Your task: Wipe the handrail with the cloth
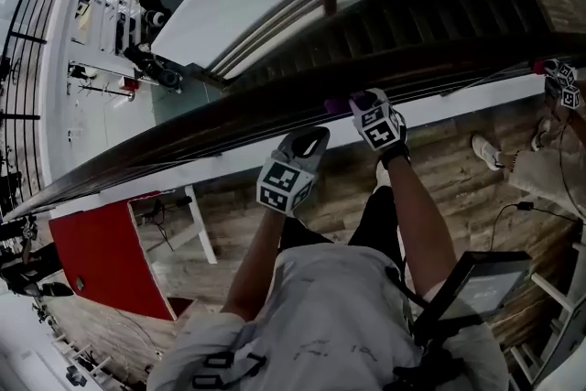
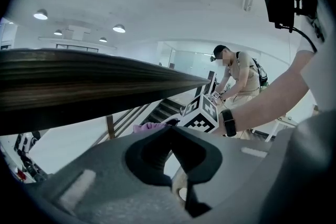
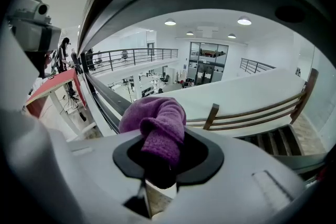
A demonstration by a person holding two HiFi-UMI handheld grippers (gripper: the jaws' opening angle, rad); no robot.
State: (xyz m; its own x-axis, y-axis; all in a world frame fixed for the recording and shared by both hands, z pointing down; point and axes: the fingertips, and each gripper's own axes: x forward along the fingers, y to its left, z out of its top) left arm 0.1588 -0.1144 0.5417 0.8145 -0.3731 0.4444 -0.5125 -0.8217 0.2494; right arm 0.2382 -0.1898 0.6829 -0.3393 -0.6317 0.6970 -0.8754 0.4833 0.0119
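A dark wooden handrail (image 1: 229,119) runs on a slant from lower left to upper right in the head view. A purple cloth (image 1: 337,104) lies against its near side, and my right gripper (image 1: 360,102) is shut on it. In the right gripper view the cloth (image 3: 156,126) bulges out of the jaws, with the handrail (image 3: 102,93) running off to the left behind it. My left gripper (image 1: 309,143) hangs just below the rail, left of the right one, jaws together and holding nothing. In the left gripper view the handrail (image 2: 79,84) crosses overhead and a bit of the cloth (image 2: 148,126) shows.
Beyond the rail a staircase (image 1: 412,18) drops to a lower floor. A red desk (image 1: 105,256) stands at the left on the wooden floor. Another person (image 1: 549,165) with a marker cube (image 1: 560,80) stands at the right by the rail. A tablet (image 1: 476,284) hangs at my chest.
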